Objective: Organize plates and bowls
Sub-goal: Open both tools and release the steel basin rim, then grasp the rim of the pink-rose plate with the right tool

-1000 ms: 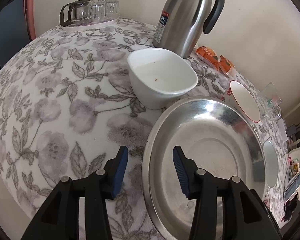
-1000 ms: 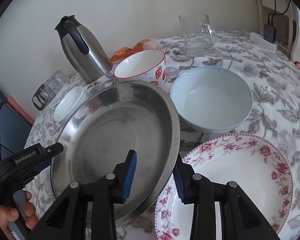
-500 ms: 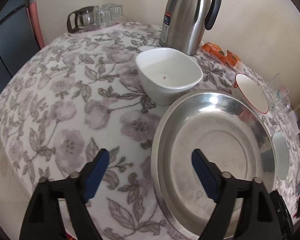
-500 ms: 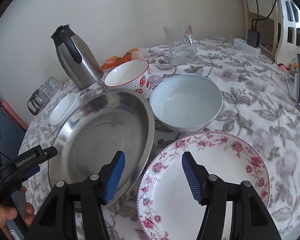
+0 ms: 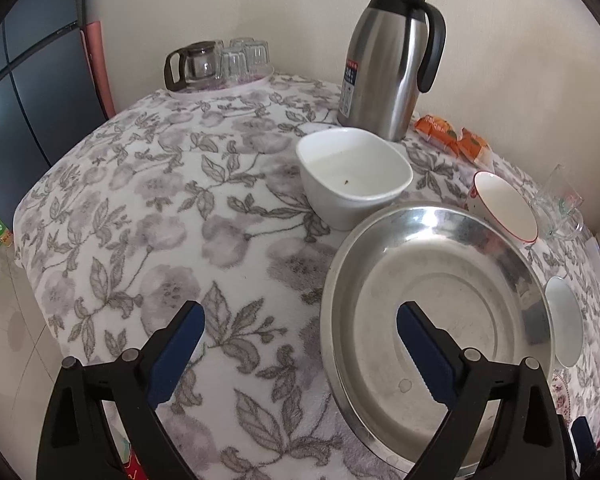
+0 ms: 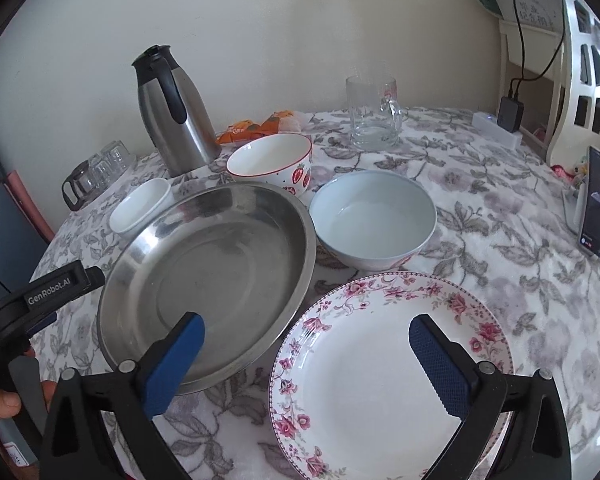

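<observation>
Now both grippers are hanging wide open above the counter [image 5: 148, 208], gripping nothing, their jaws having just been opening. The left gripper [image 5: 300, 354] is straddling the near left rim of the steel plate [image 5: 440, 304], one blue pad over the flowered cloth and the other over the plate's floor, neither pressing on it. The right gripper [image 6: 306, 364] is spanning the plate's right edge and the floral plate [image 6: 380, 368] just beside it, its right pad hovering over that plate's white middle. The steel plate is lying flat on the counter, with the white square bowl [image 5: 354, 176] close behind it, the strawberry bowl [image 6: 272, 162] at its far edge and the pale blue bowl [image 6: 374, 220] at its right. A steel thermos [image 5: 388, 60] is standing toward the wall, and a glass mug [image 6: 374, 114] farther right.
</observation>
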Available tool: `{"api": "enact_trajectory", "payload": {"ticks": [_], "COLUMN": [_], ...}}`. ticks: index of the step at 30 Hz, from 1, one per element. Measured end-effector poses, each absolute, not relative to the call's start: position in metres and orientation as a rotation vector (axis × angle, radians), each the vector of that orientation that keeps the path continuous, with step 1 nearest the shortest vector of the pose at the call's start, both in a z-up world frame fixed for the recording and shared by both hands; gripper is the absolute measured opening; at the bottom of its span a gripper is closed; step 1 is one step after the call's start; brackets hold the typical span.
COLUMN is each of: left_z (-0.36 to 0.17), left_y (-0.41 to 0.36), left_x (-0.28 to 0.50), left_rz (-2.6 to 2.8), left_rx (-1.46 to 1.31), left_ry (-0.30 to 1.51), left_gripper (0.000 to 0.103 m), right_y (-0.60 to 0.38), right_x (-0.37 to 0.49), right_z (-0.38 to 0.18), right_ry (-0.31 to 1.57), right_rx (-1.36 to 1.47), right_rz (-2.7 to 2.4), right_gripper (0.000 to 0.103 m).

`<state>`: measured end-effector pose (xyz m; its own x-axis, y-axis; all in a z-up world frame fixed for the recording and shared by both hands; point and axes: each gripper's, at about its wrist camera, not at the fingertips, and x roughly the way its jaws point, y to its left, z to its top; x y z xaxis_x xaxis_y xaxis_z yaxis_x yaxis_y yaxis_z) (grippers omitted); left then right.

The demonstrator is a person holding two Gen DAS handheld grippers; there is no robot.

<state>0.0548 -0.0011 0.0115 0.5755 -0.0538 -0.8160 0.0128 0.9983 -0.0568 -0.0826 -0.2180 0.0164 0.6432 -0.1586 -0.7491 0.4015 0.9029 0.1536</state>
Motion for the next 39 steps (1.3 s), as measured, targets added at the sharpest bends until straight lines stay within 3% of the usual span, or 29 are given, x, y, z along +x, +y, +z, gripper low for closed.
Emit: {"api": "enact_trajectory", "payload": {"ticks": [15,39], "left_z": [0.026,0.048], "left_y": [0.002,-0.043], "left_x": [0.017,-0.04], "left_rz": [-0.053,-0.356], "left_rx": [-0.088,-0.141], "left_ry": [0.859,0.784], "left_gripper": [0.098,0.098], "right_y": [-0.213,-0.274], "right_x": [-0.112,-0.15], "right_z": [0.038,0.033], "right_ry": [0.658,0.648], "right_rx": [0.221,0.301], "right_rz": [-0.362,-0.488], "right_gripper": [0.103,0.103]}}
